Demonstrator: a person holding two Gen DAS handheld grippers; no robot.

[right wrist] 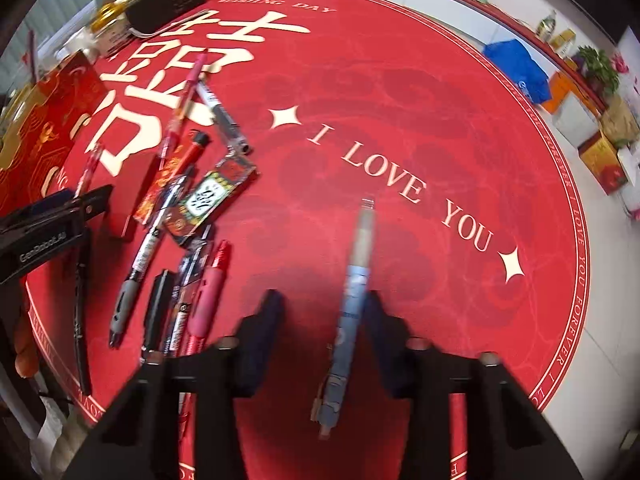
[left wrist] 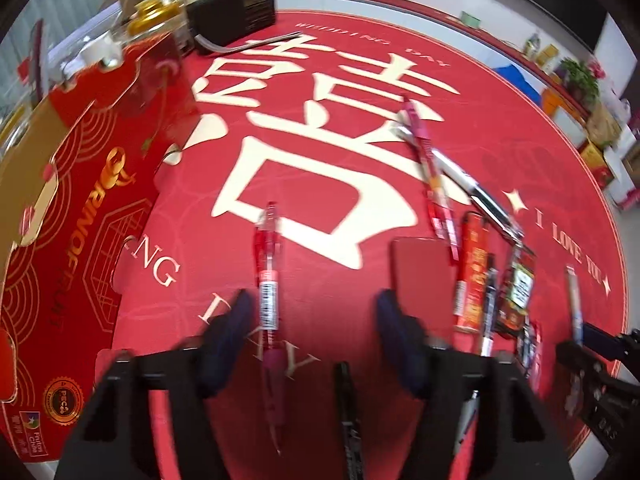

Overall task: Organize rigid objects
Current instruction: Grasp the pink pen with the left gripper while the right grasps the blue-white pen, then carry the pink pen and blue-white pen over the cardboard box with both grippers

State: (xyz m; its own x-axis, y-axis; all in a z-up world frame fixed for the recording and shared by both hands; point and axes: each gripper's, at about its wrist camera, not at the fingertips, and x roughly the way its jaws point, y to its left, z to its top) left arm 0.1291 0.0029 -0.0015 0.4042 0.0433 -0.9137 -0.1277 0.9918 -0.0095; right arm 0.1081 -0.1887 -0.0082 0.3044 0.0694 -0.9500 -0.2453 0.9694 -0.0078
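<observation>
Red pen (left wrist: 267, 280) lying on red counter (left wrist: 460, 80) between parted left tool (left wrist: 316, 316) pads, untouched; blue pen (right wrist: 356, 292) against one right tool (right wrist: 324, 312) pad, grip undeterminable; remaining pens (right wrist: 160, 216) heaped beside red box (left wrist: 72, 200).

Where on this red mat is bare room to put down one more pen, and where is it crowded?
Free: the mat around the I LOVE YOU lettering, right of the blue pen; also the big white character between the red box and the pen pile. The pile is crowded.
</observation>
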